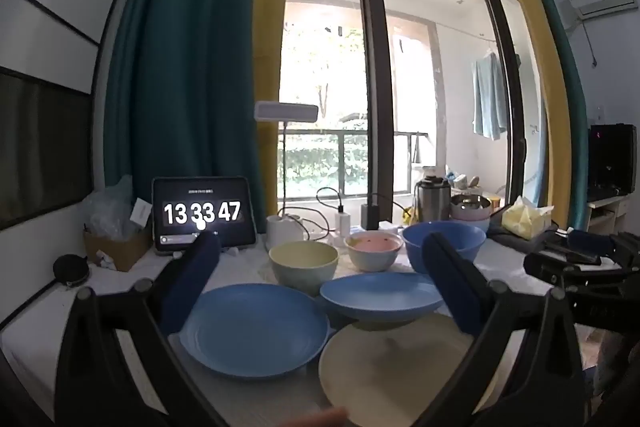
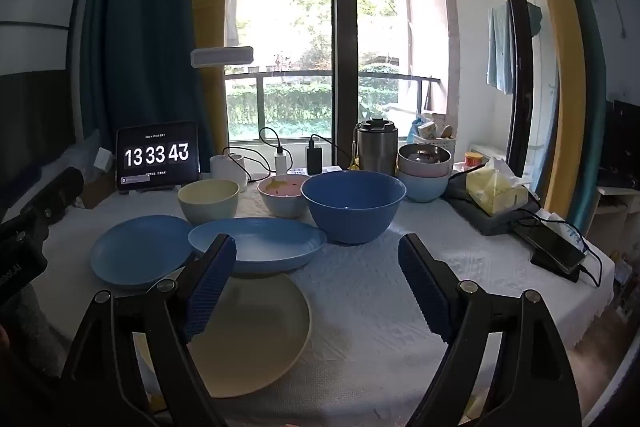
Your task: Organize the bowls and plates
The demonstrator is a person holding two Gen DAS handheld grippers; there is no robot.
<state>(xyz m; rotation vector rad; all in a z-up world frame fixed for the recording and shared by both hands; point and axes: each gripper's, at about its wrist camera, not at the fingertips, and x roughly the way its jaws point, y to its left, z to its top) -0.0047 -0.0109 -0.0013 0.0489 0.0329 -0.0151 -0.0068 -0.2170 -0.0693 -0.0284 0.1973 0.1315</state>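
On the white cloth stand a round blue plate (image 1: 252, 331) (image 2: 140, 255), a blue oval plate (image 1: 380, 297) (image 2: 260, 243) resting partly on a cream plate (image 1: 396, 367) (image 2: 256, 331), a cream bowl (image 1: 304, 261) (image 2: 208, 201), a pink-lined bowl (image 1: 373, 250) (image 2: 282, 195) and a large blue bowl (image 1: 444, 247) (image 2: 352, 205). My left gripper (image 1: 320, 259) is open and empty above the near plates. My right gripper (image 2: 316, 255) is open and empty, over the cream plate and the cloth.
A tablet clock (image 1: 203, 215) (image 2: 158, 155), lamp base, chargers and a steel flask (image 2: 376, 147) line the back. Stacked bowls (image 2: 424, 169), a yellow tissue pack (image 2: 496, 187) and a phone (image 2: 556, 247) lie right. A cardboard box (image 1: 116, 247) sits left.
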